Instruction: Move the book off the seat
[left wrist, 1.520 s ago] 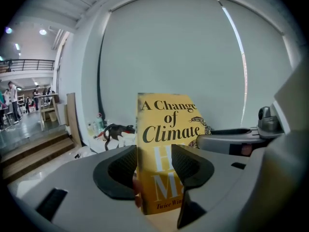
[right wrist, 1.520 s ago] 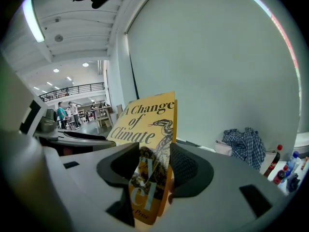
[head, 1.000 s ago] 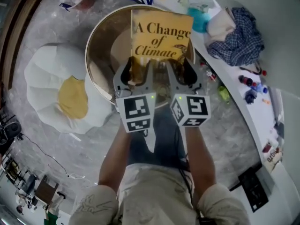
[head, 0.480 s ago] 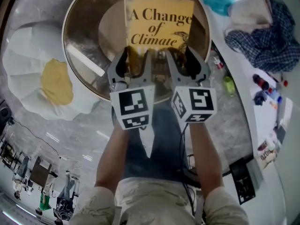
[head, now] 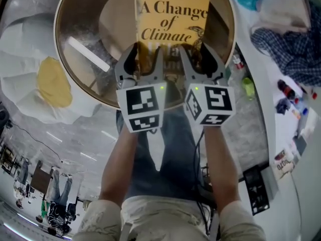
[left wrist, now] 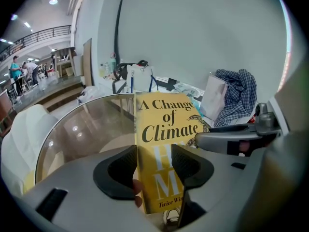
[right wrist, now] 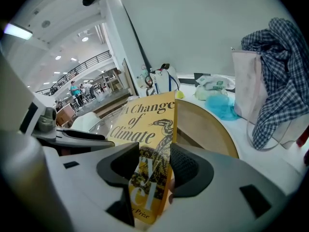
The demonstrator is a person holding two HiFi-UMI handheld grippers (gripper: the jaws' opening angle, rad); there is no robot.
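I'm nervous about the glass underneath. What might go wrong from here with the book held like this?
The left gripper and right gripper hold the book only at its lower end, so it may tip or slip. A drop would hit the glass tabletop below. The counter at right is cluttered; setting down there might knock things.

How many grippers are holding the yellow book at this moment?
2. The left gripper holds the book at its lower left part, and the right gripper holds it at its lower right part.
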